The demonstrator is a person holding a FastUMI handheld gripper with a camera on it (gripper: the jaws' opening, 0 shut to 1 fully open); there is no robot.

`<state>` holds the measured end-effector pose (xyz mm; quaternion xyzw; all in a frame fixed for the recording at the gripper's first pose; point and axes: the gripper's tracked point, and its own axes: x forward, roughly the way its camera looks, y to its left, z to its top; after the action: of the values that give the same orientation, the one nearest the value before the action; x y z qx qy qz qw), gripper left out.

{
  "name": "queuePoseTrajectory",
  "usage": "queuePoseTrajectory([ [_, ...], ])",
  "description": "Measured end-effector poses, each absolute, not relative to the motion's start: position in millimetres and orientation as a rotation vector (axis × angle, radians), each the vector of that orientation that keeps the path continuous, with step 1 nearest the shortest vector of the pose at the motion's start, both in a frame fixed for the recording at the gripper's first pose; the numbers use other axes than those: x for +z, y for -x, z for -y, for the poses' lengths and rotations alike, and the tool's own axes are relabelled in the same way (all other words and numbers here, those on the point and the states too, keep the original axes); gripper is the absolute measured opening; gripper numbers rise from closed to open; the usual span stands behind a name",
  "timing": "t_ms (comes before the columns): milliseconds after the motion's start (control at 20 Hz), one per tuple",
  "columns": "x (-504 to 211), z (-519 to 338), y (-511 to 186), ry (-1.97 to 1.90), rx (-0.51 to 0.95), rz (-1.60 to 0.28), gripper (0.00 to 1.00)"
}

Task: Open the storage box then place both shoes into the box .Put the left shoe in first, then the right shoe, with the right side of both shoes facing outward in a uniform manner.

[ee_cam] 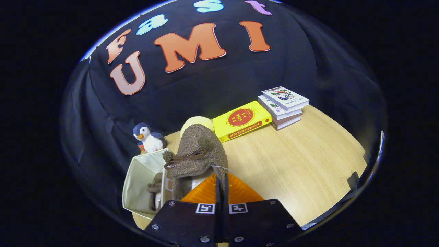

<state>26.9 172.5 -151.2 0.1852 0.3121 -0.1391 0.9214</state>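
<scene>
The gripper (222,178) pinches a brown slipper (200,154) by its edge, fingers pressed together on it, raised beside the open storage box (139,178) on the counter (295,161). Another slipper (155,192) lies inside the box.

No print can be read. The yellow book (242,120) beyond the tool (221,192) bears a red disc with blurred characters; the stacked books' (284,107) covers are too small.

A cloth-walled recording booth: wooden table (301,161), books (284,106), toy penguin (148,138).
</scene>
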Motion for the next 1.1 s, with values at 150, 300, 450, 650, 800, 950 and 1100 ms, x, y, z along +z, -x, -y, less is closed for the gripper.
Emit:
queuePoseTrajectory([
  [150, -142, -215, -35, -0.388, -0.256, -0.632, 0.01],
  [300, -138, -252, -46, -0.383, -0.225, -0.63, 0.01],
  [450, -139, -281, -55, -0.378, -0.201, -0.633, 0.01],
  [650, -153, -302, -71, -0.357, -0.189, -0.647, 0.01],
  [800, -154, -309, -78, -0.377, -0.188, -0.649, 0.01],
  [950, -158, -318, -81, -0.392, -0.18, -0.659, 0.01],
  [1100, -170, -321, -77, -0.347, -0.185, -0.693, 0.01],
])
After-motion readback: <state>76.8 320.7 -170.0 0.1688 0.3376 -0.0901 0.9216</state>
